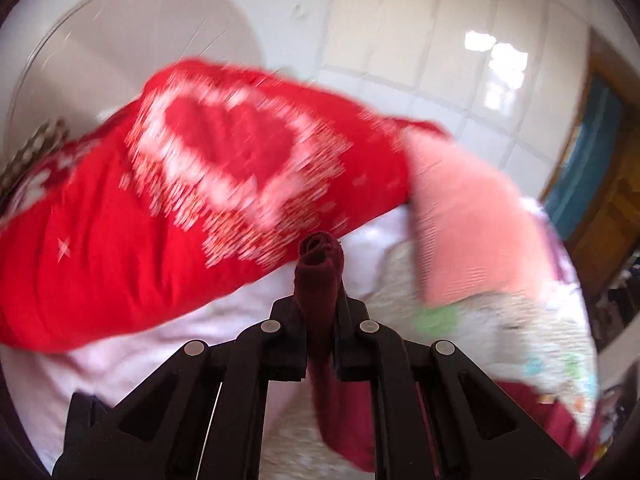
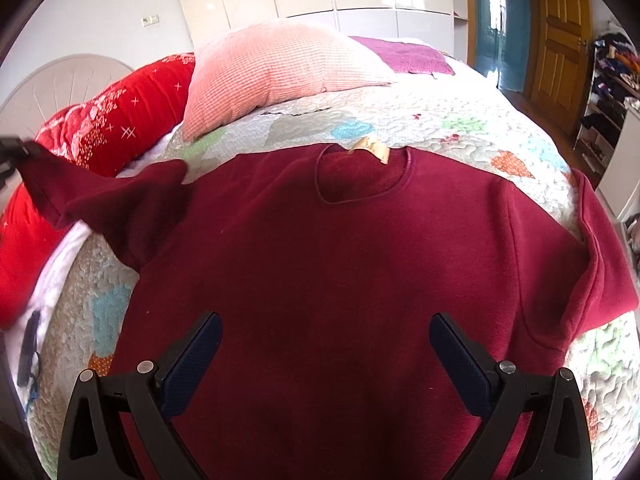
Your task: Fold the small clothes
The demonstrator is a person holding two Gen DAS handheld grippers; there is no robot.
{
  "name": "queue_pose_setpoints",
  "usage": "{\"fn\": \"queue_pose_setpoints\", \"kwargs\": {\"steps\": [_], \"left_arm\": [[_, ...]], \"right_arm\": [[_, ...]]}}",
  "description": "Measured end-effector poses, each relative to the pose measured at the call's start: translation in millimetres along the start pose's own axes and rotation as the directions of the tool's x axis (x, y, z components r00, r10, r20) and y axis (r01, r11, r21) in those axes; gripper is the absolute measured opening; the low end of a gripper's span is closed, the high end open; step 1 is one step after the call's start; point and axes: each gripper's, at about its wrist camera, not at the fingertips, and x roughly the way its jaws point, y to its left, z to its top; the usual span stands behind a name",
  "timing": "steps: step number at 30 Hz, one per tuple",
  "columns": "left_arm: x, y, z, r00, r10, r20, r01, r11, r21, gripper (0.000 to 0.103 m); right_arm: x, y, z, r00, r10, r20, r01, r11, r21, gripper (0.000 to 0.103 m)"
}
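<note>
A dark red sweatshirt (image 2: 340, 260) lies face up and flat on the quilted bed (image 2: 460, 120), neck opening toward the pillows at the head end, hem toward the near edge. The left gripper (image 1: 320, 304) is closed on the cuff of the sleeve (image 2: 100, 196); in the left wrist view a roll of dark red cloth stands pinched between its jaws, and the right wrist view shows that sleeve drawn taut, off the quilt, toward the bed's left edge. The left wrist picture is blurred, so the depth of the bite cannot be judged. The right gripper (image 2: 326, 364) hovers over the lower body of the garment, jaws spread wide, nothing between them; contact with the cloth cannot be confirmed. The opposite sleeve (image 2: 600, 264) lies bent along the right side, untouched. Judgement: sleeve fold in hand, folding barely started. The held sleeve's long axis runs outward from the shoulder; the fold calls for carrying the cuff inward across the chest, toward the right gripper. The left hand alone controls it. Risk: body cloth dragging if unpinned.
</note>
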Motion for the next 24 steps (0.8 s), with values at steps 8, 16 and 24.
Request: {"fn": "queue_pose_setpoints", "kwargs": {"steps": [8,16,24], "left_arm": [[-83.4,-140.7,-19.4,0.929,-0.370,-0.022,0.368,0.914,0.174,0.007],[-55.4,-274.4,-140.6,0.804,-0.523,-0.283,0.581,0.792,0.188,0.008],[-23.4,-292.8,-210.9,0.713,-0.497,-0.495,0.636,0.756,0.156,0.010]], "right_arm": [[-29.0,-45.6,9.7,0.996,-0.053,0.069,0.049,0.997,0.065,0.103],[-44.3,-109.6,12.1,0.987,-0.134,0.088,0.117,0.977,0.177,0.103],[-45.6,-151.0,0.3,0.988,-0.148,0.054,0.129,0.956,0.265,0.103]]}}
